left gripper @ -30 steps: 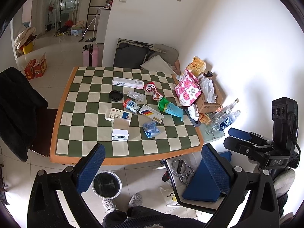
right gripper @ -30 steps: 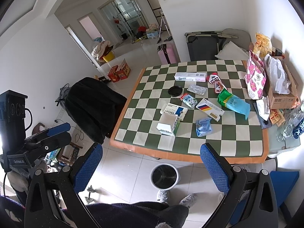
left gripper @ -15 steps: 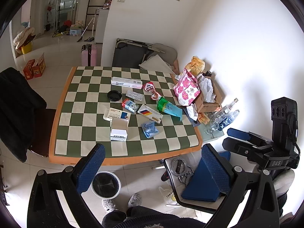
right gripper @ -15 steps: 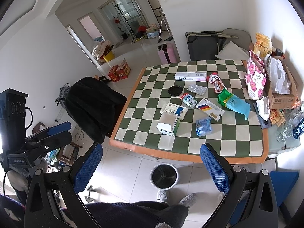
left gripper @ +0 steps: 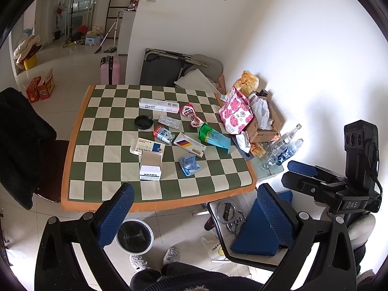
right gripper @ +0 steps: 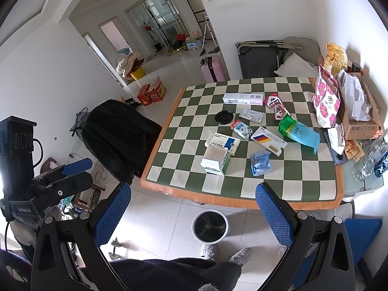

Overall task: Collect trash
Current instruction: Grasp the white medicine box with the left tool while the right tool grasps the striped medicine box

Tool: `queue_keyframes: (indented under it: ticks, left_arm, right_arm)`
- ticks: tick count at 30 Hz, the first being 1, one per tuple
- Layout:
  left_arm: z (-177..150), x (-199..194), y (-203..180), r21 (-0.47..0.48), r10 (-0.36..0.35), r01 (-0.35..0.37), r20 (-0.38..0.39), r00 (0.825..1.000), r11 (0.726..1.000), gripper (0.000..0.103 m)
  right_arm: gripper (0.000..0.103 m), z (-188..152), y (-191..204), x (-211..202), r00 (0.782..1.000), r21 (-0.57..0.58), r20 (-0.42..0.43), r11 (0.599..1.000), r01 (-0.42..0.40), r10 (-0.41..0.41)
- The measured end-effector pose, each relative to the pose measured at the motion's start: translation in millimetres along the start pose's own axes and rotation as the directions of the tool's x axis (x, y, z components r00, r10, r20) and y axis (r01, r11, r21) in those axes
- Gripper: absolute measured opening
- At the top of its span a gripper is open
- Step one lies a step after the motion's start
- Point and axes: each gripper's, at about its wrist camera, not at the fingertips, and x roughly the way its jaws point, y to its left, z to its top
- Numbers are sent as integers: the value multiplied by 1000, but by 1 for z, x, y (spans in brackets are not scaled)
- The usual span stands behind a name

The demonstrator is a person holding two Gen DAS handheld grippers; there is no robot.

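Left wrist: one bin (left gripper: pixel 134 236), two bottles (left gripper: pixel 282 149), tongs (left gripper: pixel 194 215) spread.

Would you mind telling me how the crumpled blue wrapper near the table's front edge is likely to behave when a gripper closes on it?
The crumpled blue wrapper looks like thin plastic film, so it is probably floppy and will squash flat between the fingers. It seems empty, so likely very light and may slide on the checkered tablecloth if nudged.

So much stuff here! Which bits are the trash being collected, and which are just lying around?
For the job:
- empty white box
- crumpled blue wrapper
- green-blue packet
- red wrapper
- bin on the floor

Just lying about:
- pink suitcase
- black coat
- water bottles
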Motion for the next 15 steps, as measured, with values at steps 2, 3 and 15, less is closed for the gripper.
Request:
queue_keyframes:
  ticks: [2,3,15]
  left_arm:
    - [2,7,-5,13,57,-57,8,998,998,103]
    - [2,9,-6,22,86,-86,13,996,996,103]
    - [18,198,26,98,522,-513,-165,837,853,103]
  right_arm:
    - [103,1,0,0,1000,7,5,1000,-1,1]
    - [103,2,0,0,1000,14,7,1000,2,-2]
    - [103,29,-75,121,907,50,-119,910,412,-404]
